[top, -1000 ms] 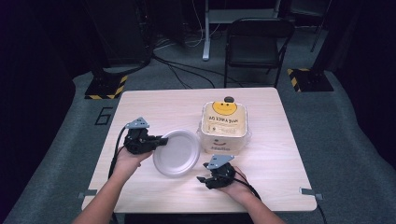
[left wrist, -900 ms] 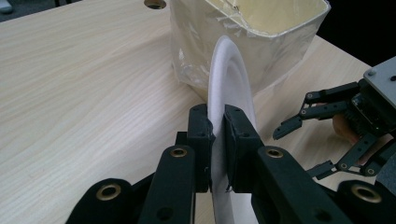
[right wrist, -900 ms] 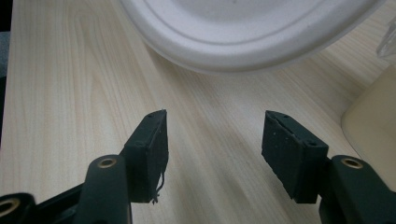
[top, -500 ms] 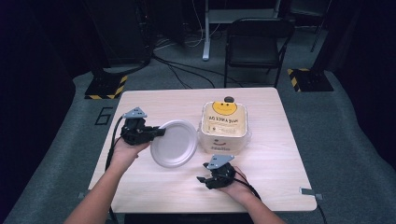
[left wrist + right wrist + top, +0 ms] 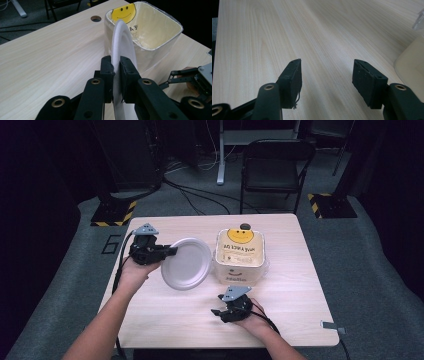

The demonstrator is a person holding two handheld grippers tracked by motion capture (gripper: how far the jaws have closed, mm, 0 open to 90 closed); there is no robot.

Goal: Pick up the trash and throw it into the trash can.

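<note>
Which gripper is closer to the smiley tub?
Right. The right gripper sits open just in front of the tub; the left gripper holds the paper plate between itself and the tub.

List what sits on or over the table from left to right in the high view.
Left gripper → white plate → cream tub. The right gripper lies nearer the person, so it overlaps in that order.

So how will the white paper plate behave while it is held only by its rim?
The paper plate probably is light: the left gripper holds it lifted by the rim alone, without visible sag. It looks thin between the pads, so a hard squeeze may crease it. Held edge-on near the smiley container, it could bend if it bumps the wall.
</note>
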